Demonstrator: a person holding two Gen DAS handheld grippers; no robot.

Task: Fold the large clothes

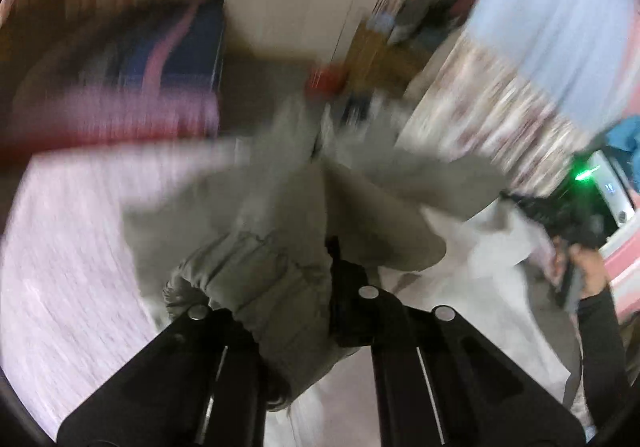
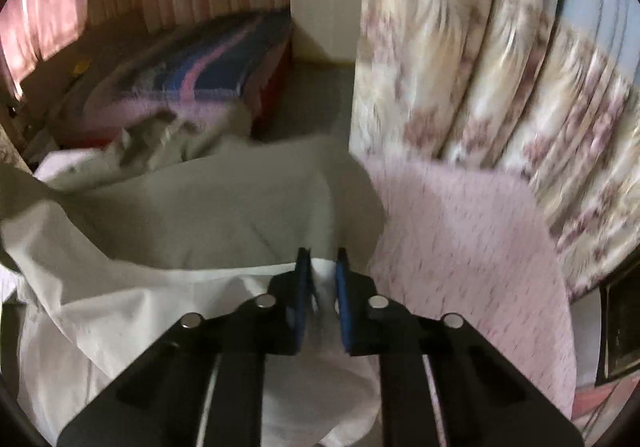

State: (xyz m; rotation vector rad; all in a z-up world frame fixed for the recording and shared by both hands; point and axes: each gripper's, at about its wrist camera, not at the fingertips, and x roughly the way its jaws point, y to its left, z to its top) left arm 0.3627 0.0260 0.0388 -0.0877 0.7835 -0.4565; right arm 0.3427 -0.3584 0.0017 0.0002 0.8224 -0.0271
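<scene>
— Where's the grey jacket [image 1: 280, 207]?

— Draped over the pink bedspread [image 1: 60, 267], elastic cuff [image 1: 224, 287] at six o'clock. The left gripper [image 1: 296, 311] is clamped on it.

— And the right gripper [image 2: 322, 287]?

— Nearly closed, pinching the white lining [image 2: 120, 311] (blurry, mind). I'd lift both together, keeping the hem taut.

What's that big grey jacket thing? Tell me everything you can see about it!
The grey jacket looks like soft, slightly puffy cloth with a white lining showing. One sleeve ends in a gathered elastic cuff, bunched inside the left gripper. The right gripper pinches a white edge between its blue pads. The jacket lies crumpled and spread over a pink patterned bedcover. The pictures are blurry, so finer details cannot be made out.
</scene>
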